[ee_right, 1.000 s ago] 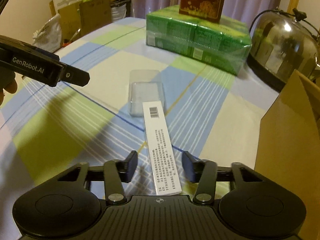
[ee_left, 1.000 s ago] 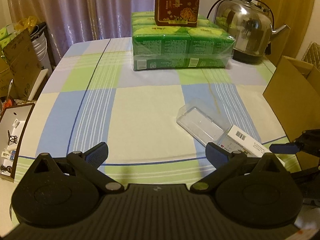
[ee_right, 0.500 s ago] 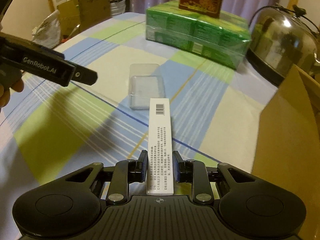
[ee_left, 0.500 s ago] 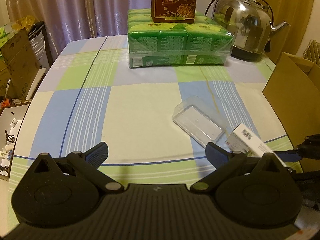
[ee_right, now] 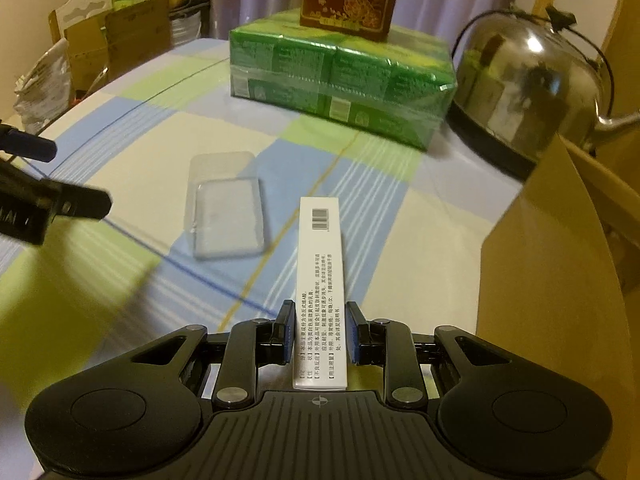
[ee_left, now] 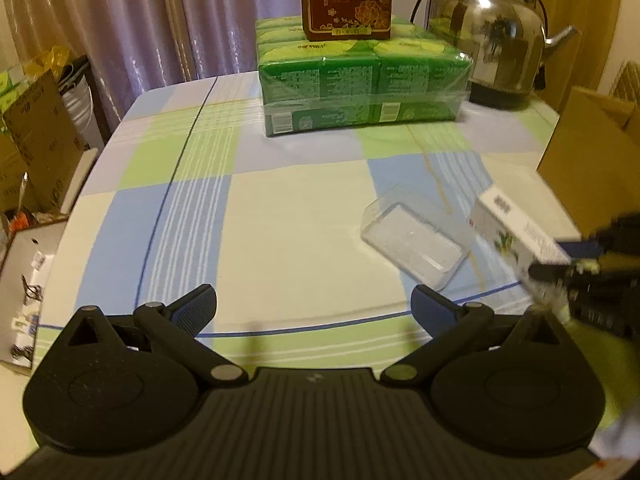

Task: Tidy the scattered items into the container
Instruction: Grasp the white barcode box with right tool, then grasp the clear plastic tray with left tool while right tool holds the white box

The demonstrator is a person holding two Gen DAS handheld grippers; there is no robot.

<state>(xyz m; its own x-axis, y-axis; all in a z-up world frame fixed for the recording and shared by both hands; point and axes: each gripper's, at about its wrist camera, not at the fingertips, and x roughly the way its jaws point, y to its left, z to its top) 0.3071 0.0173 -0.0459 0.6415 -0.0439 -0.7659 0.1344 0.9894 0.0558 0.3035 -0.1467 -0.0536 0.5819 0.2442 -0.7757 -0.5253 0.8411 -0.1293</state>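
One light, stiff carton [ee_right: 320, 280] sits clamped near its end in the right claw [ee_right: 319, 338]; cardboard box [ee_right: 552, 264] at three o'clock; left claw [ee_left: 314, 308] gapes empty

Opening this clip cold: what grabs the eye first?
The long white printed carton clamped in the right gripper, raised above the checked tablecloth. Just left of it lies a clear plastic tray. At the far edge stands a shrink-wrapped green pack, a shiny steel kettle on its right.
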